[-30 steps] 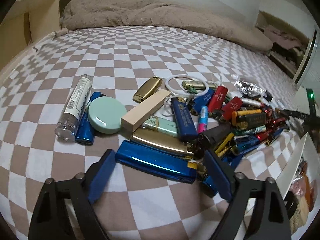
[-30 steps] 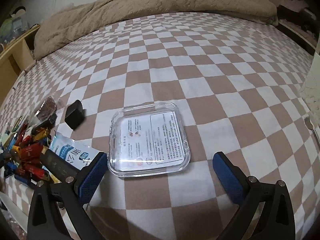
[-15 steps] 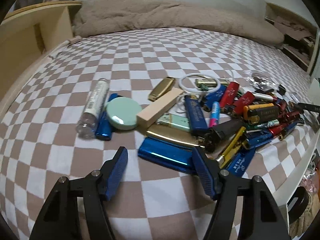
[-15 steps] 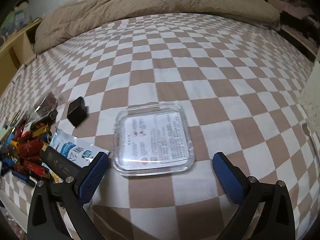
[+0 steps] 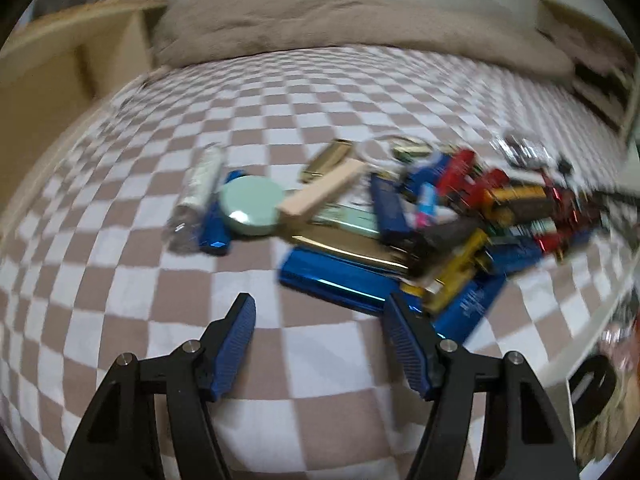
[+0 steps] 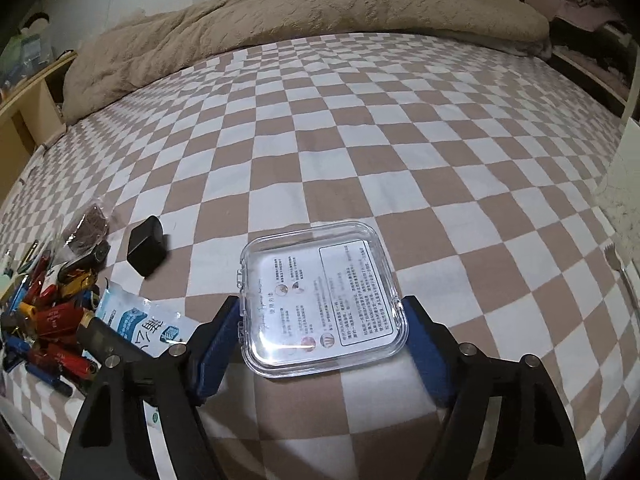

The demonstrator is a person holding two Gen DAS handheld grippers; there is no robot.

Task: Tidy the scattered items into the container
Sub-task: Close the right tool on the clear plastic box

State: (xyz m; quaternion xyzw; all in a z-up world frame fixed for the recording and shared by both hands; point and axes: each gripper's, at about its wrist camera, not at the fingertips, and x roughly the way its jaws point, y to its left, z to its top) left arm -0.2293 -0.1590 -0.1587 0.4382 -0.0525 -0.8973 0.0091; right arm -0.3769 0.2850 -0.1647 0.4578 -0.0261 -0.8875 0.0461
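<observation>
While the right gripper (image 6: 322,322) is closing its jaws on the clear container (image 6: 320,296) on the checkered bedspread (image 6: 360,140), the left gripper (image 5: 320,320) hovers open and empty beside the lighter pile (image 5: 420,224).

Clutter and box on the checkered bedspread (image 6: 360,140)

The clear square plastic container (image 6: 320,292) lies between the right gripper's (image 6: 320,340) fingers; a black cube (image 6: 146,254) and a heap of coloured lighters (image 6: 48,320) sit to its left.

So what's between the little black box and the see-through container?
Nothing, only bare checkered bedsheet lies between the black box and the clear container. The right wrist view shows it.
</observation>
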